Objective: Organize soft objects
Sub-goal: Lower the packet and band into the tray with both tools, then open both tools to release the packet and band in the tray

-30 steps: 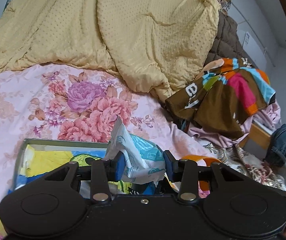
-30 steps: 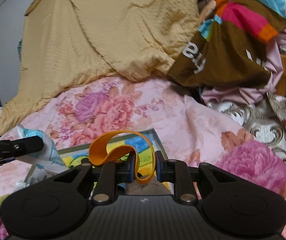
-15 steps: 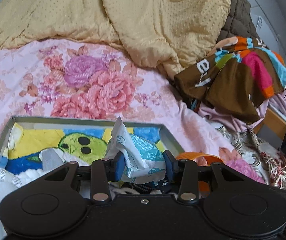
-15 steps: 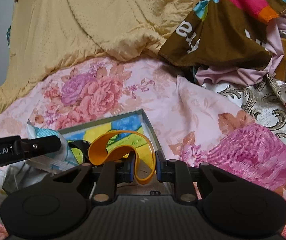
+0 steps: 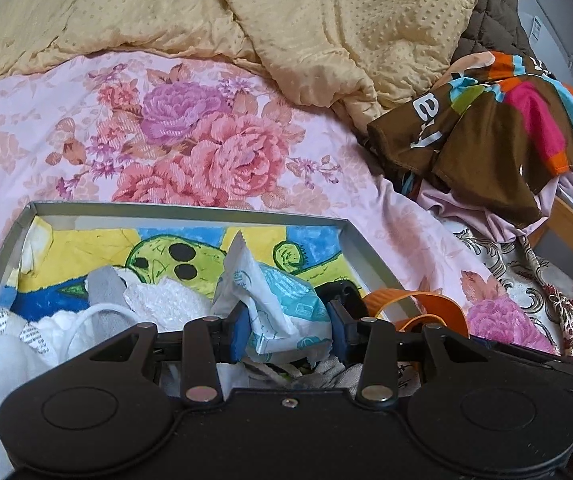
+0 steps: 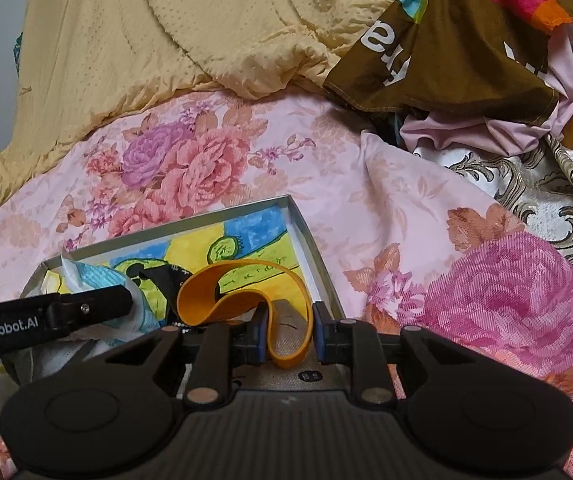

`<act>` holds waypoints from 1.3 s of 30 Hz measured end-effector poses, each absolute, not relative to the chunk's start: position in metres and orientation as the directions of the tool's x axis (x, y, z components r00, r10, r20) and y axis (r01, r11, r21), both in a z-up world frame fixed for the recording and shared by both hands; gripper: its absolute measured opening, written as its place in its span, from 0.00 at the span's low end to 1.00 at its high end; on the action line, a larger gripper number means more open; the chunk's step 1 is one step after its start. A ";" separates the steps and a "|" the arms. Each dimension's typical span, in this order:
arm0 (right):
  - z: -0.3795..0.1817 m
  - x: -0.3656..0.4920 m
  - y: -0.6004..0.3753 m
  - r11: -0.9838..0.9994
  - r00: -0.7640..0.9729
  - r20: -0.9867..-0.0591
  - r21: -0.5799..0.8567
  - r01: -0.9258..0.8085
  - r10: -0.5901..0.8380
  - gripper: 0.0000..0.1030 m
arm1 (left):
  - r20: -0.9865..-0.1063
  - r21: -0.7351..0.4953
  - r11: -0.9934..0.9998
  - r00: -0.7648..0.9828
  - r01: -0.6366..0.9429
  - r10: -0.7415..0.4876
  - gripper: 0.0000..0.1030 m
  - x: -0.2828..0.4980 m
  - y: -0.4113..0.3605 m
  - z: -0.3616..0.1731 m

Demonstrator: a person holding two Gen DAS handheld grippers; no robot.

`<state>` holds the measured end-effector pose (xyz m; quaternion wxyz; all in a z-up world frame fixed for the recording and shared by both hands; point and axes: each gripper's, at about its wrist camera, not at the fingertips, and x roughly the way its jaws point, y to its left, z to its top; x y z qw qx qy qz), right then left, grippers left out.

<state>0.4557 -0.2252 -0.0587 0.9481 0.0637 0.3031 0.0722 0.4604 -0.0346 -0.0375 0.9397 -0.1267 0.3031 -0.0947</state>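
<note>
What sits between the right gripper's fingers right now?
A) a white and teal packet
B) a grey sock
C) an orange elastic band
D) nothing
C: the orange elastic band loops up from between the right gripper fingers, above the box; the packet is in the other gripper.

A tray (image 5: pixel 370 248) lies on the bedsheet (image 5: pixel 86 128), a quilt (image 5: pixel 286 20) behind it, clothes (image 5: pixel 498 128) to its right

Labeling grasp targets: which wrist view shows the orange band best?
Right wrist: the orange band loops in full between the right gripper fingers, over the box. Left wrist catches only a part beyond its own frame.
</note>
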 end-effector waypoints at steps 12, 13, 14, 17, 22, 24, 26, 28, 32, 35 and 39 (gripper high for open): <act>-0.060 0.455 -0.227 0.981 0.802 -0.570 0.165 -0.101 0.178 0.31 | -0.548 -0.291 0.951 0.797 0.101 -0.252 0.42 0.458 -0.035 -0.039; -0.060 0.455 -0.227 0.981 0.802 -0.570 0.165 -0.101 0.178 0.32 | -0.548 -0.290 0.952 0.798 0.100 -0.251 0.43 0.458 -0.035 -0.038; -0.060 0.455 -0.226 0.981 0.801 -0.571 0.166 -0.101 0.179 0.34 | -0.549 -0.289 0.952 0.798 0.099 -0.249 0.43 0.457 -0.035 -0.038; -0.061 0.456 -0.227 0.981 0.795 -0.579 0.169 -0.100 0.181 0.35 | -0.552 -0.284 0.954 0.797 0.097 -0.245 0.45 0.457 -0.035 -0.037; -0.061 0.456 -0.227 0.980 0.793 -0.581 0.170 -0.101 0.183 0.37 | -0.552 -0.279 0.955 0.798 0.099 -0.243 0.46 0.456 -0.035 -0.037; -0.061 0.456 -0.227 0.980 0.793 -0.581 0.171 -0.102 0.184 0.38 | -0.551 -0.279 0.955 0.799 0.097 -0.242 0.48 0.456 -0.034 -0.037; -0.061 0.456 -0.228 0.979 0.794 -0.578 0.177 -0.103 0.187 0.42 | -0.550 -0.278 0.956 0.800 0.096 -0.240 0.50 0.455 -0.034 -0.036; -0.061 0.455 -0.228 0.978 0.794 -0.577 0.182 -0.105 0.192 0.43 | -0.550 -0.274 0.957 0.801 0.094 -0.236 0.54 0.454 -0.033 -0.035; -0.061 0.455 -0.230 0.976 0.792 -0.577 0.188 -0.107 0.198 0.46 | -0.549 -0.266 0.960 0.805 0.085 -0.224 0.59 0.451 -0.032 -0.034; -0.061 0.455 -0.231 0.975 0.793 -0.574 0.192 -0.112 0.204 0.48 | -0.549 -0.262 0.961 0.806 0.083 -0.220 0.61 0.449 -0.031 -0.033; -0.059 0.453 -0.231 0.975 0.797 -0.568 0.190 -0.118 0.207 0.51 | -0.541 -0.260 0.962 0.813 0.082 -0.216 0.69 0.448 -0.030 -0.030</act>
